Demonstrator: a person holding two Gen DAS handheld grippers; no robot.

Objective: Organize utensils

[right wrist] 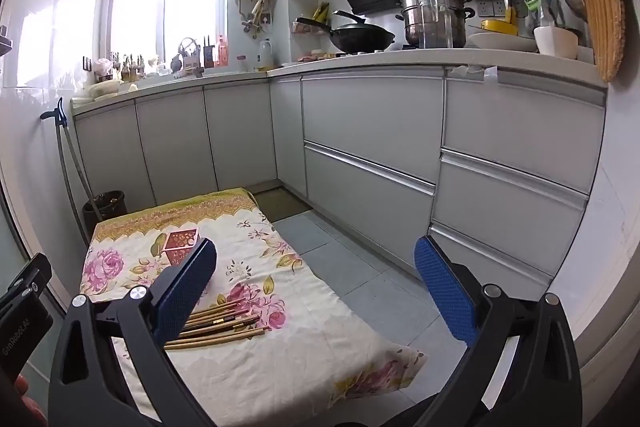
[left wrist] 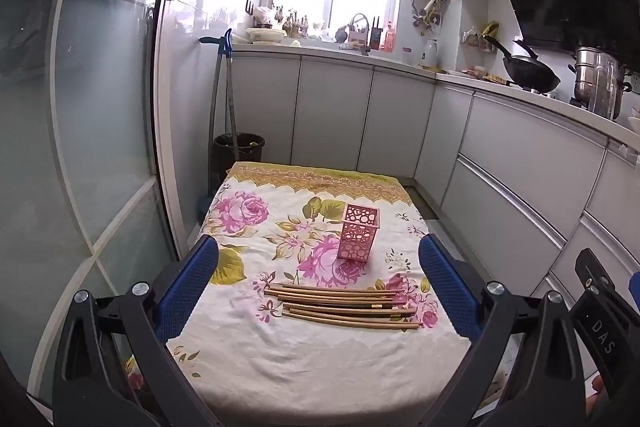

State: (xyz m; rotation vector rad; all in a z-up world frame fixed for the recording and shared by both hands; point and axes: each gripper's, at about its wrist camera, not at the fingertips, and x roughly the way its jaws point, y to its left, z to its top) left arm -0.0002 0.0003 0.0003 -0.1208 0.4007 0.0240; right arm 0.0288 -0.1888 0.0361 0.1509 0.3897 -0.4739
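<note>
Wooden chopsticks (left wrist: 342, 303) between spread fingers (left wrist: 186, 291)

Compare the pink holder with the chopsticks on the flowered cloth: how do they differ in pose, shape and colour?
The pink holder stands upright; the chopsticks lie flat. The holder is a square, open-topped box with round cut-outs; the chopsticks are thin, solid sticks. The holder is pink; the chopsticks are tan wood with darker ends. The holder is a single item farther back; the chopsticks form a loose, roughly parallel group nearer the camera. Both rest on the flowered cloth, untouched by either gripper.
</note>
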